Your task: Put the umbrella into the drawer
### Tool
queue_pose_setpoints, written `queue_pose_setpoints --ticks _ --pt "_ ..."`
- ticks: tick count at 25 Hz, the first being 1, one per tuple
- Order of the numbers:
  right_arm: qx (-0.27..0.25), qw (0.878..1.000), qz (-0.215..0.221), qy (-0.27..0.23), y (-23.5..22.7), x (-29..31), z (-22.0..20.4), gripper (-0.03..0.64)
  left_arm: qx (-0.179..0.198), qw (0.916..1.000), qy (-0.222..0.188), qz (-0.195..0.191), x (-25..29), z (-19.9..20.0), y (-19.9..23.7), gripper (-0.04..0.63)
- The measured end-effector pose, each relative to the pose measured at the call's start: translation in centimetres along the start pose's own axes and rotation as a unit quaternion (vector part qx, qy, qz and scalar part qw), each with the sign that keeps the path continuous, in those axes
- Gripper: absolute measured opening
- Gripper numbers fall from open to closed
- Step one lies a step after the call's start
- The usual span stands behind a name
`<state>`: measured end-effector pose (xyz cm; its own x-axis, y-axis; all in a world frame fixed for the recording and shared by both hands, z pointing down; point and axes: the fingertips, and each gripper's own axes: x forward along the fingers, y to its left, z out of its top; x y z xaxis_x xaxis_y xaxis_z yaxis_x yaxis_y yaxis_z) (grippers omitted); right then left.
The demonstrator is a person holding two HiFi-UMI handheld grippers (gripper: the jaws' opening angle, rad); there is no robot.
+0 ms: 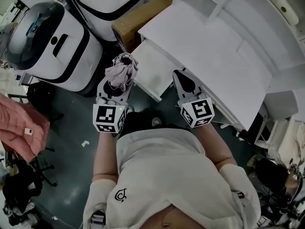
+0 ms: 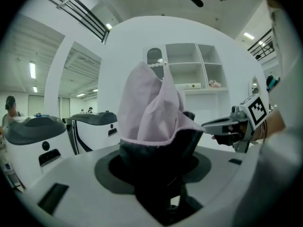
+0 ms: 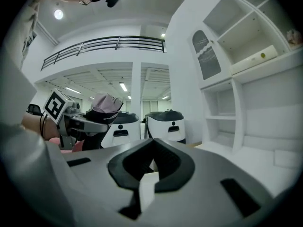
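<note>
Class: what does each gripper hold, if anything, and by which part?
Left gripper holds the folded umbrella near its lower end, fabric bunched above the jaws. Right gripper holds nothing, jaws together.

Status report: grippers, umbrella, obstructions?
Left gripper clamped on folded pink-and-dark fabric umbrella. Right gripper shut, empty. Umbrella short of white desk; no obstruction seen.

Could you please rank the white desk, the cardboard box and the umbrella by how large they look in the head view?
1. white desk
2. cardboard box
3. umbrella, smallest, though probably nearest the camera
</note>
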<state>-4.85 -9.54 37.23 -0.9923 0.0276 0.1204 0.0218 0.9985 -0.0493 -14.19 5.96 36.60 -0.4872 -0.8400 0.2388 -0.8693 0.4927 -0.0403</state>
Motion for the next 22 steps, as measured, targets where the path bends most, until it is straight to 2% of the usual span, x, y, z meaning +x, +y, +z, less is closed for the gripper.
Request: queue_pose_setpoints --ticks 6,9,11,14,17,19,22 --pt "-0.006 0.996 -0.083 -0.037 -4.0 3.1 1.0 0.006 0.013 0.9961 0.02 -0.084 8.5 -0.5 1.2 0.235" --pt "-0.009 0.992 -0.124 -0.039 -5.3 5.2 1.4 0.006 0.02 0.9894 0.04 -0.138 12.7 -1.2 1.9 0.235" --pt "-0.015 0.988 -0.149 -0.034 -5.9 6.5 1.5 0.006 0.037 0.9817 0.058 -0.178 15.1 -2.0 2.4 0.235" --pt "-0.012 0.979 -0.201 -0.026 -7.0 8.0 1.0 0.006 0.062 0.9653 0.083 -0.24 18.3 -3.6 2.6 0.235" --pt "0.002 0.968 -0.248 -0.022 -8.3 8.9 -0.2 0.006 0.073 0.9446 0.107 -0.302 21.0 -6.0 2.4 0.235" --pt "0.007 0.96 -0.279 -0.02 -8.9 9.0 -1.1 0.006 0.086 0.9262 0.131 -0.343 22.6 -8.3 1.9 0.235" --pt "0.018 0.943 -0.333 -0.01 -9.4 8.4 -2.8 0.006 0.113 0.8918 0.167 -0.405 24.4 -12.0 0.6 0.235"
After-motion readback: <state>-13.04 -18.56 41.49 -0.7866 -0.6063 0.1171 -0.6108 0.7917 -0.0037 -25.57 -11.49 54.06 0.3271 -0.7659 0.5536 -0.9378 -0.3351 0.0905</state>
